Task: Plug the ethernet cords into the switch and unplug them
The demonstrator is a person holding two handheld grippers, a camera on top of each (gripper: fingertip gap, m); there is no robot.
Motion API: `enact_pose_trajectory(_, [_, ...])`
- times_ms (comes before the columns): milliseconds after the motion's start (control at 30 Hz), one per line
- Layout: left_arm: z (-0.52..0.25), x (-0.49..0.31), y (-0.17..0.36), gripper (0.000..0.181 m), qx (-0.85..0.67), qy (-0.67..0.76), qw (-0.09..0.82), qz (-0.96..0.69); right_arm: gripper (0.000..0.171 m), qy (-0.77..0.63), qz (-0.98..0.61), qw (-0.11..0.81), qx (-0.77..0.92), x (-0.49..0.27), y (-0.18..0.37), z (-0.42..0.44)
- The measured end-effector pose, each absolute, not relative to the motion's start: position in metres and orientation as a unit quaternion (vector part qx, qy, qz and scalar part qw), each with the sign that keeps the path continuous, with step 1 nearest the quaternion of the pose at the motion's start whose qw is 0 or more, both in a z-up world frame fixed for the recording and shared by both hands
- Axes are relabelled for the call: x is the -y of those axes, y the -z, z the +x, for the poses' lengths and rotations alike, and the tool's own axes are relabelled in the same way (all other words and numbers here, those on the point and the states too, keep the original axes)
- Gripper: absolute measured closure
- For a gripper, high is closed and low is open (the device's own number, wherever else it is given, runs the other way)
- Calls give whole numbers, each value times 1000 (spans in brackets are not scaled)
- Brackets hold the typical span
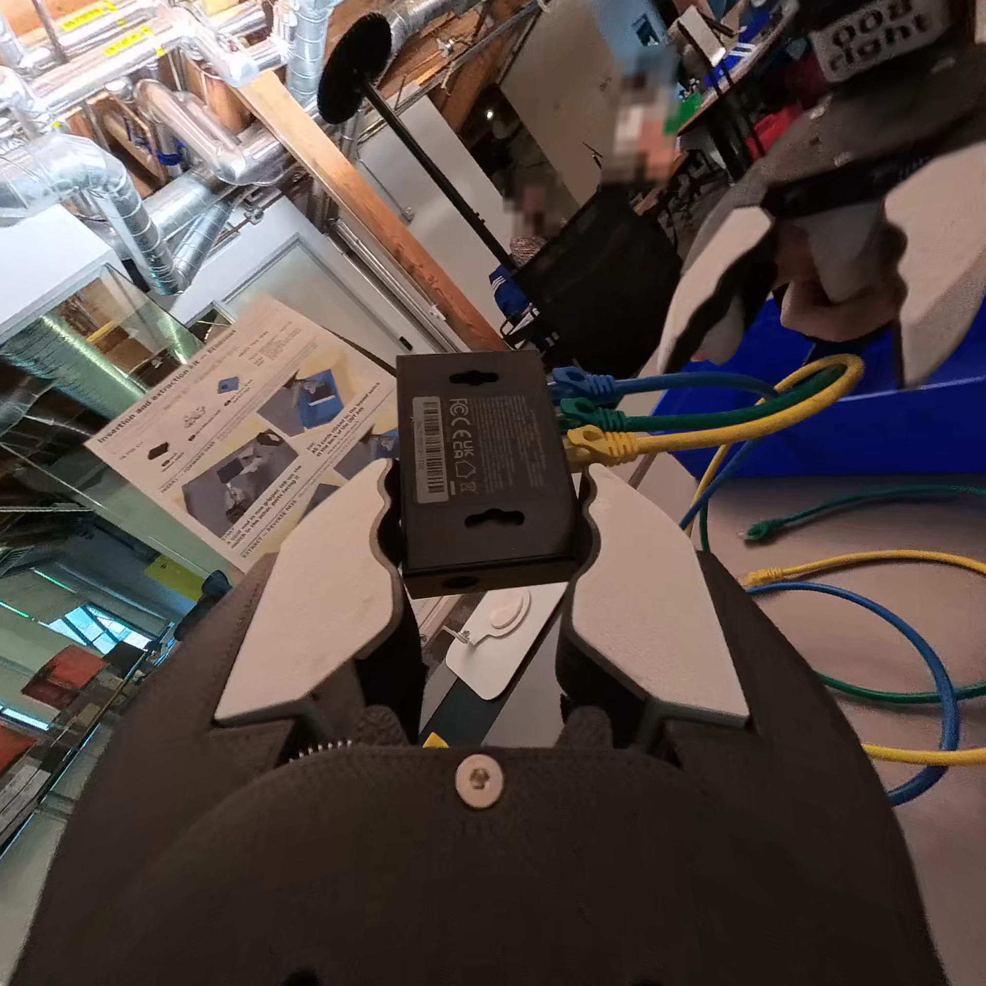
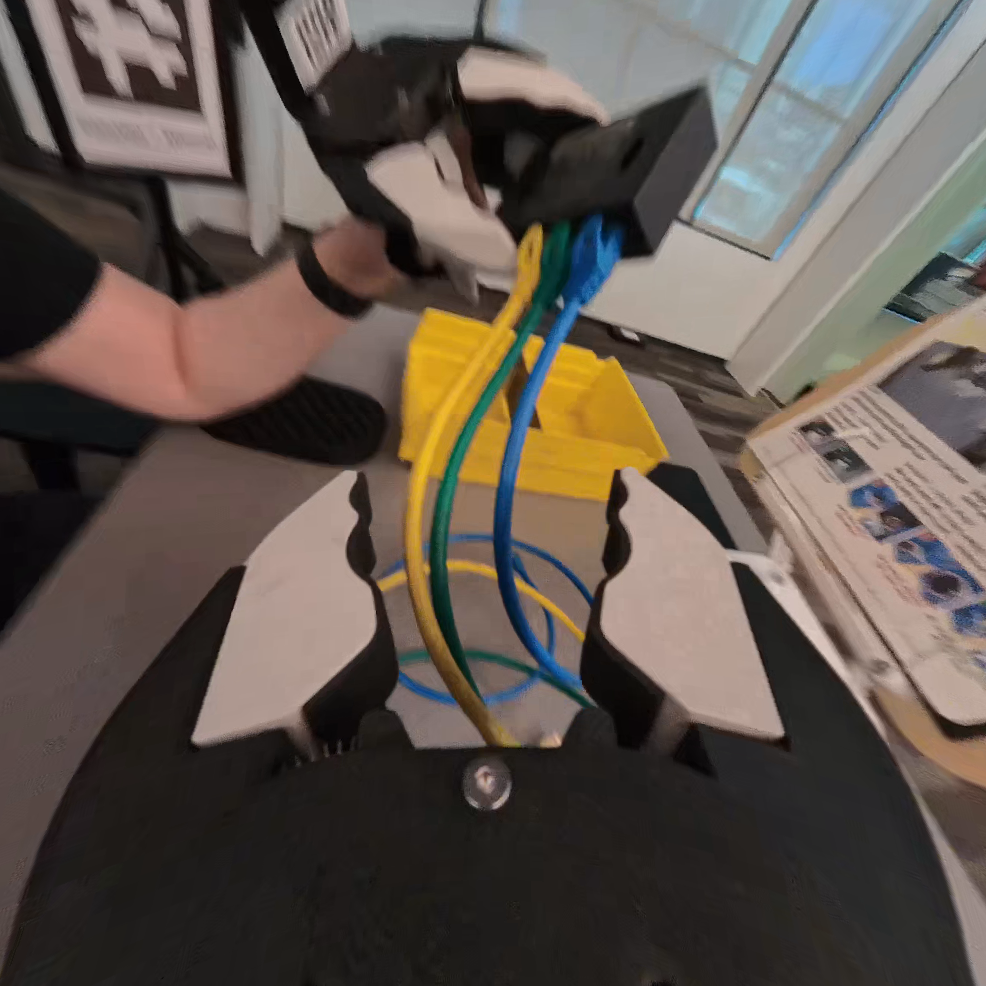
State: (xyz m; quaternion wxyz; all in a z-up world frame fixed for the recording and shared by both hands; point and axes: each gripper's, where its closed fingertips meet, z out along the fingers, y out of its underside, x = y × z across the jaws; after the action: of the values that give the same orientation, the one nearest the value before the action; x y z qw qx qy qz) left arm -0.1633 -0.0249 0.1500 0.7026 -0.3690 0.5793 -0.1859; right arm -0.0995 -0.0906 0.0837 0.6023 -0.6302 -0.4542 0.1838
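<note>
left gripper [image 1: 485, 501] clamps the switch [image 1: 488, 469], three cords [image 1: 608, 413] plugged in; right gripper [image 2: 488, 539] gapes wide; yellow bin [image 2: 533, 427] contents unclear.

Switch [image 1: 488, 475]: barcode sticker, printed marks. Instruction sheet [image 1: 240, 427]: print.

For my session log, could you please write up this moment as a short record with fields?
Left gripper: shut on the black box-shaped network switch, held off the table, labelled underside toward the camera.
Right gripper: open, holding nothing; the hanging cords pass between its fingers.
Plugged in: blue ethernet cord, green ethernet cord, yellow ethernet cord, side by side in one face of the switch.
Free ends: a green plug and a yellow plug lie on the grey table.
Nearby: yellow plastic bin, blue plastic bin, printed instruction sheet.
</note>
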Motion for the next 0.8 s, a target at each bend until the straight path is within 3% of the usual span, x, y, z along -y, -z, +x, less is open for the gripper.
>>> enact_pose_trajectory(233, [-176, 26, -172, 119, -532, 253, 711, -384, 87, -104, -628, 604, 479, 76, -60, -83])
enact_pose_trajectory(300, [-180, 23, -175, 119, -521, 275, 706, -392, 103, -90, -608, 629, 476, 67, -61, -84])
enact_pose_trajectory(400, [-184, 14, -177, 119, -504, 295, 699, -413, 146, -86, -573, 690, 433, 58, -83, -77])
enact_pose_trajectory(500, [-182, 1, -172, 120, -492, 311, 683, -440, 164, -35, -601, 680, 418, 52, -87, -70])
enact_pose_trajectory(667, [-184, -12, -190, 119, -457, 328, 688, -459, 168, 57, -618, 653, 434, 40, -119, -59])
enact_pose_trajectory(800, [-175, -22, -249, 119, -445, 315, 710, -445, 168, 151, -610, 638, 446, 22, -192, -32])
